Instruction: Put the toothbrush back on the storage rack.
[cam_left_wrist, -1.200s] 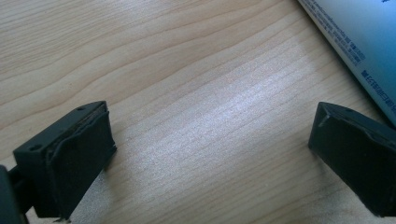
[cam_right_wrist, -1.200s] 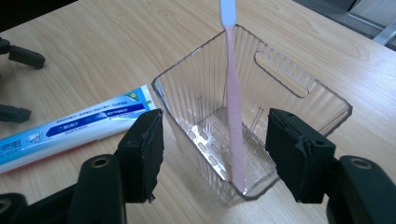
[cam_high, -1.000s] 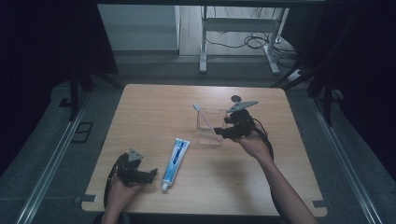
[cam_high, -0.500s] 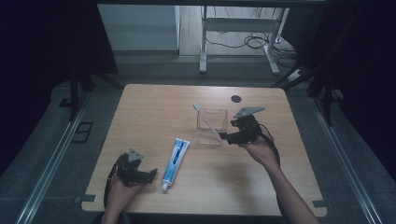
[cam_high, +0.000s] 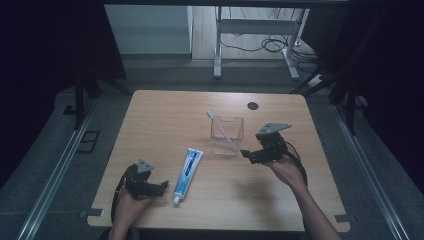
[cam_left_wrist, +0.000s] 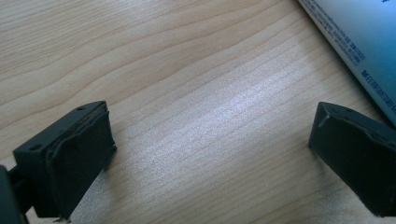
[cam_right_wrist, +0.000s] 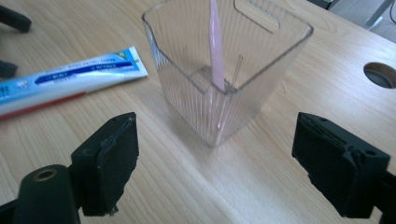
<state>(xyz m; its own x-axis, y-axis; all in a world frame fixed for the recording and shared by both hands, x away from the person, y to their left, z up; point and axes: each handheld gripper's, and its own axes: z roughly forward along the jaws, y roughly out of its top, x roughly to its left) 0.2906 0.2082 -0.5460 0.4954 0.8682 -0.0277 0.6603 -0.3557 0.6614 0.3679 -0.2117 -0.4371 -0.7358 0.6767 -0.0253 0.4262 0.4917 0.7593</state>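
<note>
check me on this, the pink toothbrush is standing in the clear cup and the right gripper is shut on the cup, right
Not quite. The toothbrush does stand in the cup, but the right gripper is open, its jaws apart and short of the cup, having just been opening. The right gripper view shows it.

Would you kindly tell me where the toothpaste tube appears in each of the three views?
High view: the toothpaste tube lies left of centre on the table, cap toward the person, between the two grippers.
Left gripper view: its blue body crosses the top right corner.
Right gripper view: its flat end lies at the left, beside the clear cup.
Shared landmark: the pale wood-grain tabletop.
</note>
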